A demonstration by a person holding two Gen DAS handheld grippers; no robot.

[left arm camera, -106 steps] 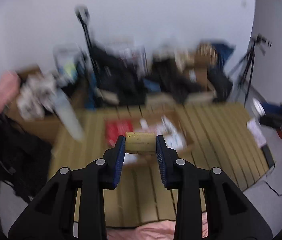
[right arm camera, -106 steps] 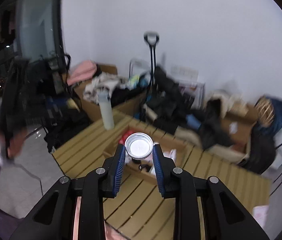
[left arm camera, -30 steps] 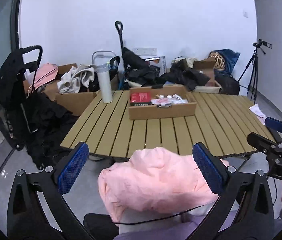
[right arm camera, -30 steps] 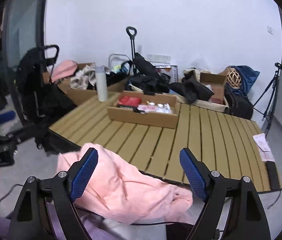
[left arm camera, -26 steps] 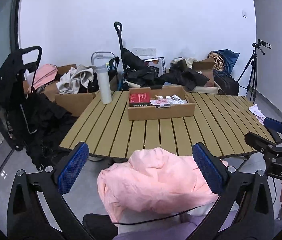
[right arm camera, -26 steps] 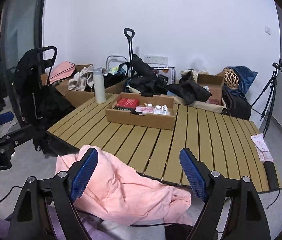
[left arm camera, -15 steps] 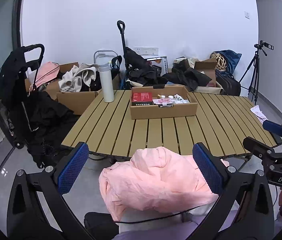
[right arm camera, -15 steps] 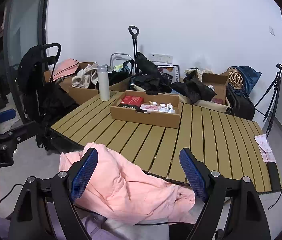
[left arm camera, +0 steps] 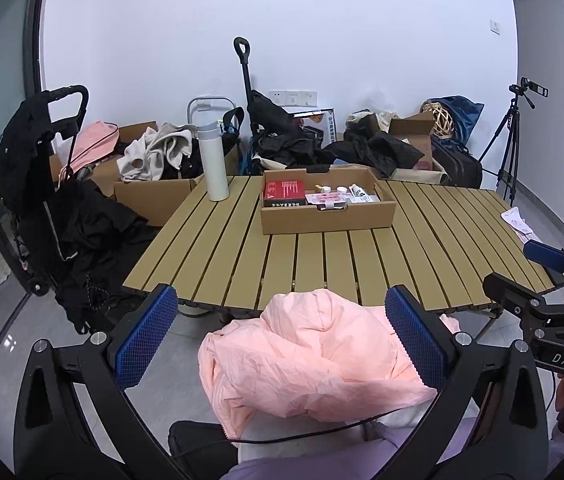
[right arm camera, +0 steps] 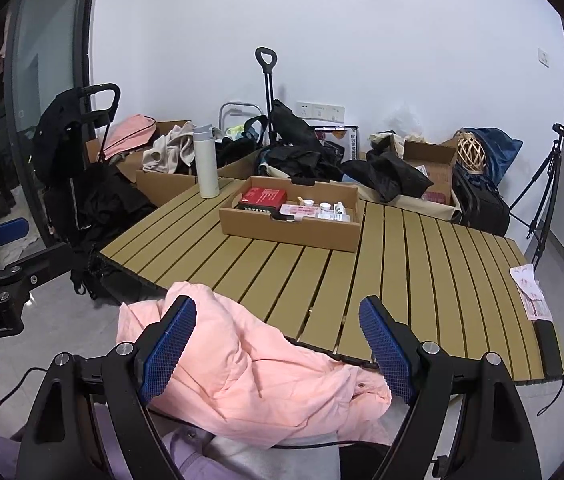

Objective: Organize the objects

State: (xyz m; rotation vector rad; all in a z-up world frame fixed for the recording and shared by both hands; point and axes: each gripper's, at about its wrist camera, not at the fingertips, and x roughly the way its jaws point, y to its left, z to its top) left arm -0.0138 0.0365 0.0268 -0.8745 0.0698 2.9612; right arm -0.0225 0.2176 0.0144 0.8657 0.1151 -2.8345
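A shallow cardboard box (left arm camera: 328,216) (right arm camera: 290,232) stands on the slatted wooden table (left arm camera: 242,256) (right arm camera: 422,264). It holds a red box (left arm camera: 284,192) (right arm camera: 263,197), a pink packet (left arm camera: 328,199) and small white jars and bottles (right arm camera: 332,209). My left gripper (left arm camera: 282,334) is wide open and empty, held back from the table's near edge over a pink jacket (left arm camera: 310,364). My right gripper (right arm camera: 278,346) is wide open and empty, also over the jacket (right arm camera: 250,364). Each gripper shows at the edge of the other's view.
A white flask (left arm camera: 213,160) (right arm camera: 205,162) stands at the table's far left corner. Cardboard boxes, dark clothes and bags lie behind the table. A black stroller (left arm camera: 42,184) stands at left, a tripod (left arm camera: 510,140) at right. Papers and a dark phone (right arm camera: 548,344) lie at the table's right edge.
Both grippers let go of what they held 3.5 s ago, opened wide and drew back from the table. In the last second the views hardly shift.
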